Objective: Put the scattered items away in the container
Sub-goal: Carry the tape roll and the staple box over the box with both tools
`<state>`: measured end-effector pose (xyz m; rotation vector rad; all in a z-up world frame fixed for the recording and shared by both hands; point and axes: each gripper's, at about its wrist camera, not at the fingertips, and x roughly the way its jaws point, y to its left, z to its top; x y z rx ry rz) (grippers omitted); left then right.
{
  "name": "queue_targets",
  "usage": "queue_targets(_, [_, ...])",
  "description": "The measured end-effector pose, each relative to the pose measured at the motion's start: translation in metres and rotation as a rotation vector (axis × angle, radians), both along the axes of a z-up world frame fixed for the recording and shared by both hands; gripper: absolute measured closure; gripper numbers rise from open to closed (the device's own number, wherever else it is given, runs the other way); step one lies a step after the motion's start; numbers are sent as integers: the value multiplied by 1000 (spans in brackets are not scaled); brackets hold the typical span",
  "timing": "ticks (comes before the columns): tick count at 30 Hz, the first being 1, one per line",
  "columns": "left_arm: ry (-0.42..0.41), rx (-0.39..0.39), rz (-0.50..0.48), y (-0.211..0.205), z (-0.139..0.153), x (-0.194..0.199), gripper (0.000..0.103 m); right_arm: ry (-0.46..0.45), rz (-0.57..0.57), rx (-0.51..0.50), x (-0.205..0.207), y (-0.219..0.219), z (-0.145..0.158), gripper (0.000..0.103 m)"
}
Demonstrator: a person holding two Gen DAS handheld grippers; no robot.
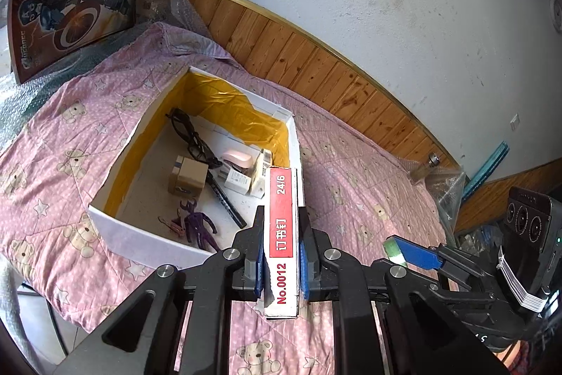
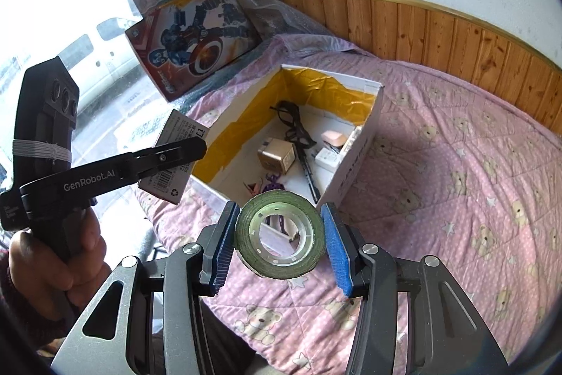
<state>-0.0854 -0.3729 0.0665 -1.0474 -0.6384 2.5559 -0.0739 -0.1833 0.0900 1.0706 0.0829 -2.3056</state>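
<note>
We see the left tongs clamped on a red-and-white staple box, held lengthwise between the blue pads so that its far end reaches over the near right corner of the container, a white cardboard box with yellow lining that sits on a pink quilt printed with bears and stars. The right tongs hold a roll of green tape above the quilt, just short of the container's near wall; the left pad presses the roll, while the right pad seems to stand a sliver off it, though the fisheye leaves us unsure, so we take the roll as gripped. Inside the container lie black glasses, a small brown carton, a pink stapler, a white charger plug, a black pen-like stick and a purple figure near the front wall beside a small pink clip. In the right wrist view a hand grips the left tool's handle at the left edge, and that tool's arm crosses in front of the container's left corner. Behind the container, two toy boxes are stacked one on the other by the bright window, with bubble wrap beside them. Wooden wall panelling runs along the far edge of the bed, and a small glass bottle rests against it at the right.
</note>
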Motion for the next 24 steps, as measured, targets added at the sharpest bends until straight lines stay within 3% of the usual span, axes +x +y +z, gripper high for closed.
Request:
queue_targets(11, [5,1,4,-15,14,-32,87,-15,35,-20,-35,-15,10,53])
queue_targets(17, [-106,52,13,3,-11,-49,87,-50,13,-65,-73,-6,22,53])
queue_targets(24, [-191,94,-4,24,-39,-63,87,-90,49,-58,-117,-26,25,53])
